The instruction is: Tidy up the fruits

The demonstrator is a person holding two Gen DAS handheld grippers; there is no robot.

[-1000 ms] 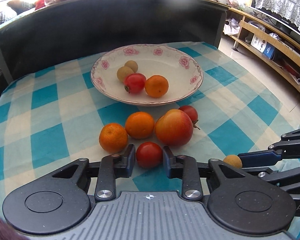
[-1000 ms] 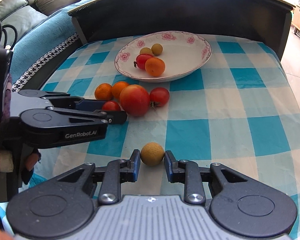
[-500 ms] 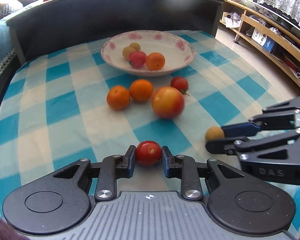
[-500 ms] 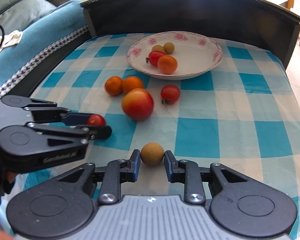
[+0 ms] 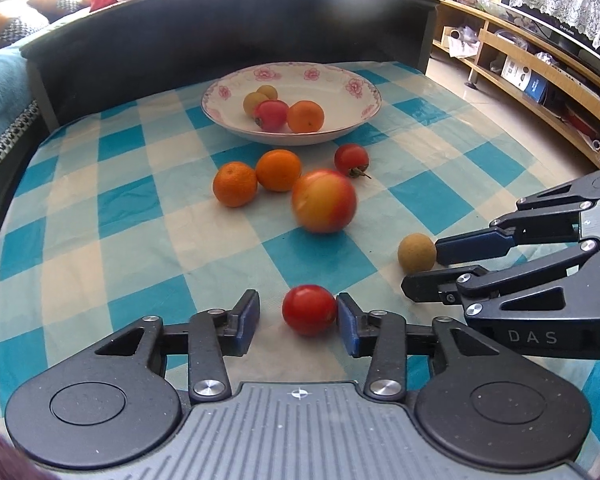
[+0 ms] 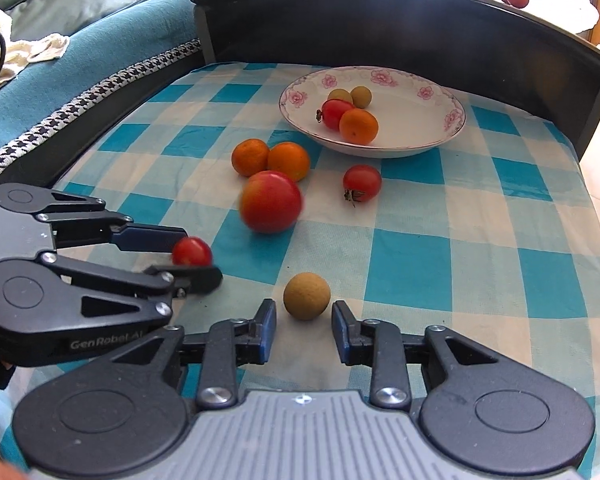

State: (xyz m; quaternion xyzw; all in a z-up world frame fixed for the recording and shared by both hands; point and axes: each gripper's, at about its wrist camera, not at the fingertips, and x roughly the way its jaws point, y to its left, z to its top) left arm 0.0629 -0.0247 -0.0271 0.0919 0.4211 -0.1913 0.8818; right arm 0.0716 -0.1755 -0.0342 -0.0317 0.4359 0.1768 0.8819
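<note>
Four fruits lie in our flowered bowl (image 5: 366, 118): two longans, a tomato, a tangerine. On the checked cloth (image 5: 100, 208) we count two tangerines, an apple (image 5: 324, 201), one tomato. Our left gripper (image 5: 298, 318) has just opened, its loose tomato (image 5: 309, 309) touching one pad; our right gripper (image 6: 304, 330), just opened, flanks a longan (image 6: 307, 296) without touching.

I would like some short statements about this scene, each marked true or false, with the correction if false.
1. The plate holds four fruits. True.
2. The left claw is clamped on the small tomato. False: its jaws have just been opening, with a gap on one side.
3. Two oranges touch on the cloth. True.
4. The brown fruit at the right claw lies in the plate. False: it lies on the checked cloth.
</note>
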